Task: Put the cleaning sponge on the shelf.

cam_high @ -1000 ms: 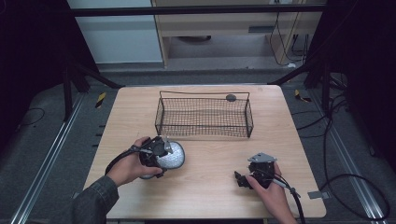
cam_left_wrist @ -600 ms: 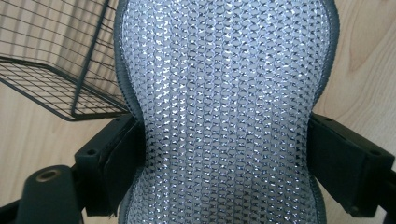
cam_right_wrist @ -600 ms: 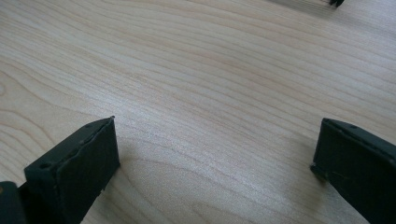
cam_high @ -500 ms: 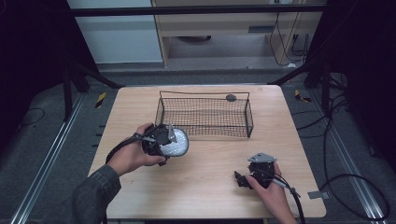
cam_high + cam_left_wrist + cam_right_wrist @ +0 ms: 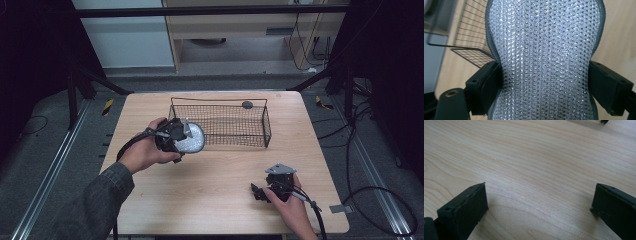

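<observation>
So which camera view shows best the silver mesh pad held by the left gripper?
The left gripper view: the silver mesh pad is close, its weave clear. The high view shows it small beside the black wire basket.

Even overhead light keeps my table (image 5: 215, 200) bright while the surrounding room sits dim; my jaws cast soft shadows, and the silver mesh pad (image 5: 544, 57) glints sharply.
</observation>
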A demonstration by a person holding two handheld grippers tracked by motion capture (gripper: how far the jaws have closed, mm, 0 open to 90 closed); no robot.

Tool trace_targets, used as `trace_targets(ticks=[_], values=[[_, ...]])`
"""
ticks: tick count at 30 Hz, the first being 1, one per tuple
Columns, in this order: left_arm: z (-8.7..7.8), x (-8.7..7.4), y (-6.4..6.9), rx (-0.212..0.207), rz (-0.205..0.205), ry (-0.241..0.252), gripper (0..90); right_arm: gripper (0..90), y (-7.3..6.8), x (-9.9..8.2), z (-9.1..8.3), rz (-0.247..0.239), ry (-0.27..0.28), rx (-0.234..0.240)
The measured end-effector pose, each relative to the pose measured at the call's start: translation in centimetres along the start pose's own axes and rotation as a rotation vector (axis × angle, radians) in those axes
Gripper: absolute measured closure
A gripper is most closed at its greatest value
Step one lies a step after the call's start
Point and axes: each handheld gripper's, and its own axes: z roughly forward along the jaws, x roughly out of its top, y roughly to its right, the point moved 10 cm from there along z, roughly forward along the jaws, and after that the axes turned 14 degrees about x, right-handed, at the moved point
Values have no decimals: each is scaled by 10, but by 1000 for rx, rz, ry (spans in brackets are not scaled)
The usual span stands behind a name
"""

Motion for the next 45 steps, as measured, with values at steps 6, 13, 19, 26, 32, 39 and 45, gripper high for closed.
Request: trace_targets(ticks=[6, 13, 19, 26, 32, 39, 45], values=[[11, 12, -22, 35, 2, 24, 151, 4, 0, 0, 0, -1, 1, 0], [22, 22, -38, 66, 15, 37, 153, 4, 0, 0, 0, -3, 1, 2], [27, 30, -49, 75, 10, 47, 153, 4, 0, 0, 0, -4, -1, 2], [36, 37, -57, 87, 20, 49, 154, 4, 0, 0, 0, -6, -1, 1], [46, 41, -62, 104, 39, 41, 154, 4, 0, 0, 0, -8, -2, 2], [56, 48, -60, 108, 62, 44, 156, 4, 0, 0, 0, -8, -1, 2], [63, 55, -61, 116, 83, 41, 157, 4, 0, 1, 0, -12, 0, 1]])
